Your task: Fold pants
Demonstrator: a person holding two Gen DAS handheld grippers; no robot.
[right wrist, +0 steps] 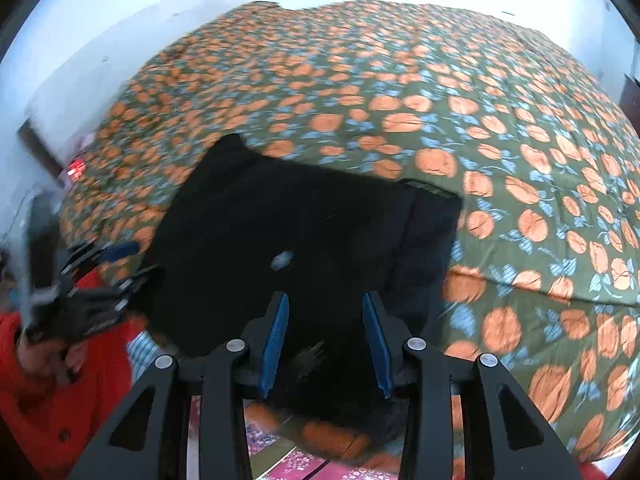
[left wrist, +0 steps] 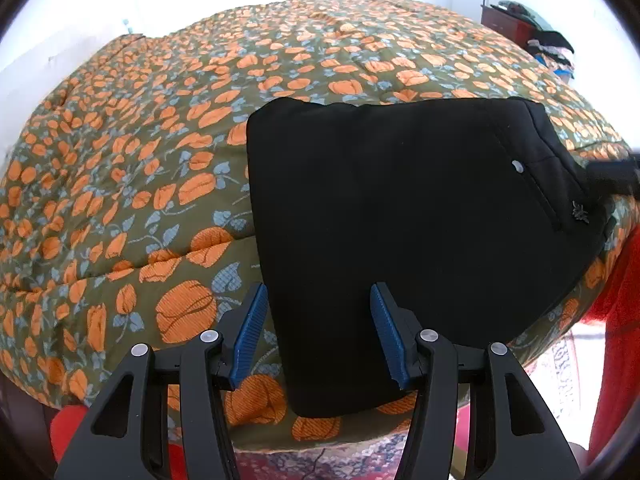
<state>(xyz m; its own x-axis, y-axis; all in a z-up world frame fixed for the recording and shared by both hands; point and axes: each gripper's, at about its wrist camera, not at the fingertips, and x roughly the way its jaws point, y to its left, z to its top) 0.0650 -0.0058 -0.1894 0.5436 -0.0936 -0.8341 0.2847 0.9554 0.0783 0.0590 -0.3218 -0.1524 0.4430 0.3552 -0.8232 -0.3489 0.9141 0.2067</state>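
Floral quilt (left wrist: 120,160) covers the bed; black pants (left wrist: 400,220) lie folded on it at the near edge. Left tongs (left wrist: 318,334) and right tongs (right wrist: 325,344) stand parted, holding nothing. Judgement: grip both near corners evenly before folding over.

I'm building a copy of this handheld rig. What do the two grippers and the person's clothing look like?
Both the left gripper and right gripper have black angular linkage arms with silver pivot pins and ribbed blue pads. The person wears a red sleeve.
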